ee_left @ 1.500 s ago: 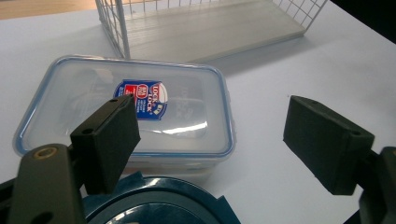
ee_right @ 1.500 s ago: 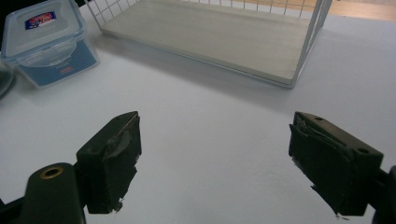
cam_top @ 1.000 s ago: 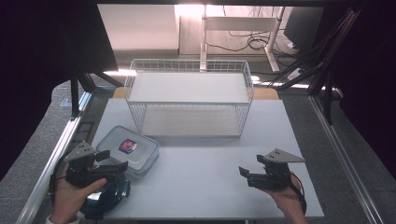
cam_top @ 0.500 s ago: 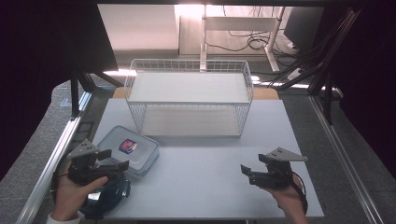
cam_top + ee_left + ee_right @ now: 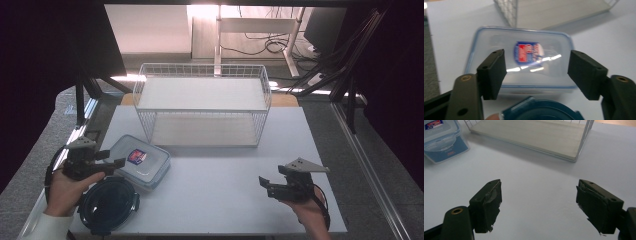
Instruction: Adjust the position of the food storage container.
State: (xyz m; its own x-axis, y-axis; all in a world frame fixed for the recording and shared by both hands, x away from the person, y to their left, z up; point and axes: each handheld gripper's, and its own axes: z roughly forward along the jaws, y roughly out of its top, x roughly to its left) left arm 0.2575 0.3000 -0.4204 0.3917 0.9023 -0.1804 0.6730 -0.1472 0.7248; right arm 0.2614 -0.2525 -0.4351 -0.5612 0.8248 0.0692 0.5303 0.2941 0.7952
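Left gripper [image 5: 118, 162]: jaws narrowing, still spread, nothing pinched, nearing the rectangular container [image 5: 140, 161]
Right gripper [image 5: 263, 183]: spread, idling

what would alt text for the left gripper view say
The left gripper hangs with open jaws over a clear rectangular container with a blue-rimmed lid and a red-and-blue label. A dark blue round lid lies nearer, a white wire shelf rack beyond.
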